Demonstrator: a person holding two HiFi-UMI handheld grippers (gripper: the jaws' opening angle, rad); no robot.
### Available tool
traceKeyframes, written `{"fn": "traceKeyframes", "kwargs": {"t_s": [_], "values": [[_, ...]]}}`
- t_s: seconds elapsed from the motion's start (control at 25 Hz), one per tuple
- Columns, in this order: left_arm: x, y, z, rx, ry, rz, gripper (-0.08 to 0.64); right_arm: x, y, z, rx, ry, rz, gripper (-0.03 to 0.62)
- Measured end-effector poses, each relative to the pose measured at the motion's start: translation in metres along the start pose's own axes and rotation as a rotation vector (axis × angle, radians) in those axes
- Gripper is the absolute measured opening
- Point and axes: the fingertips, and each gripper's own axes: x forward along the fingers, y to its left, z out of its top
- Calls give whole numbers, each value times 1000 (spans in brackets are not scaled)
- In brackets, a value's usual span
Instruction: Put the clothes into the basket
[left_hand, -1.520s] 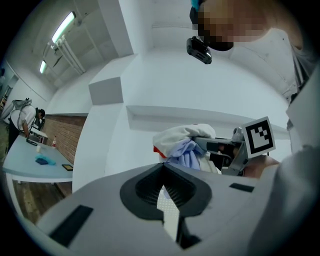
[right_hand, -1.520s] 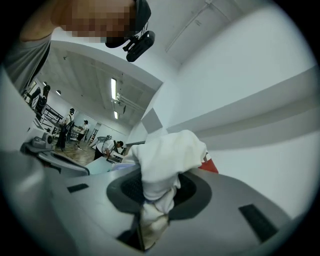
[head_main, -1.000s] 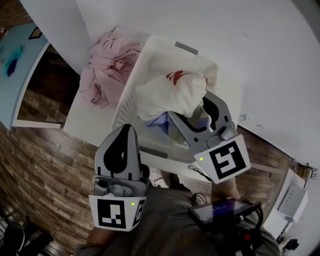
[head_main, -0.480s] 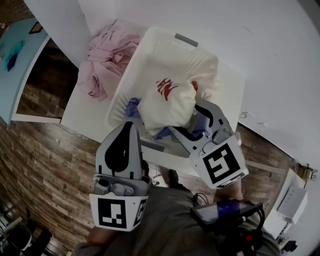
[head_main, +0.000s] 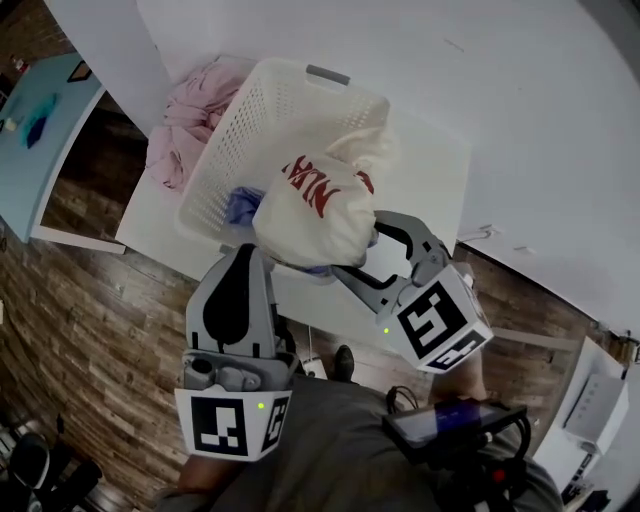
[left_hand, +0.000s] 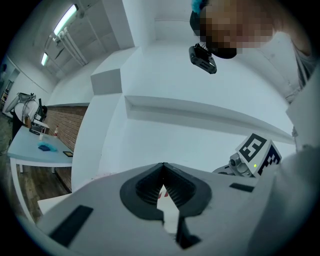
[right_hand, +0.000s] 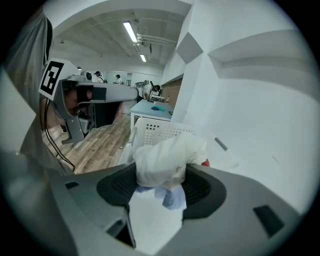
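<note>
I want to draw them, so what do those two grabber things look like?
The left gripper and right gripper are light grey plastic, with long jaws lined with black ridged pads. Each ends in a white cube with black square markers and a small green light. The person wears a grey top.

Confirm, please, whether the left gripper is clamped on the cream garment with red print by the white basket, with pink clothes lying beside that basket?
Only the side is wrong: the right gripper is clamped on the cream garment, as the right gripper view shows; the left gripper is shut on nothing. The white basket and pink clothes are as stated.
</note>
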Motion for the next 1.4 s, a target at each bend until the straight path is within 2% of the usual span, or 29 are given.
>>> {"fn": "traceKeyframes", "kwargs": {"t_s": [0.16, 0.4, 0.8, 0.92, 1.0, 1.2, 1.4], "values": [[-13, -40, 0, 23, -10, -7, 8, -24, 6, -28, 15, -18, 0, 267], [-30, -89, -4, 41, -13, -20, 8, -67, 2, -62, 36, -49, -67, 225], [-28, -121, 9, 83, -37, -33, 8, -96, -16, -63, 64, -152, -162, 166], [-27, -122, 16, 99, -55, -32, 8, -109, -24, -43, 65, -269, -228, 62], [-29, -123, 20, 108, -66, -27, 8, -122, -25, -26, 66, -390, -264, 28], [-38, -127, 32, 135, -97, -9, 8, -149, -12, 6, 49, -597, -297, 9], [-58, -135, 41, 162, -125, 18, 8, -165, 11, 20, 124, -716, -228, 9]]}}
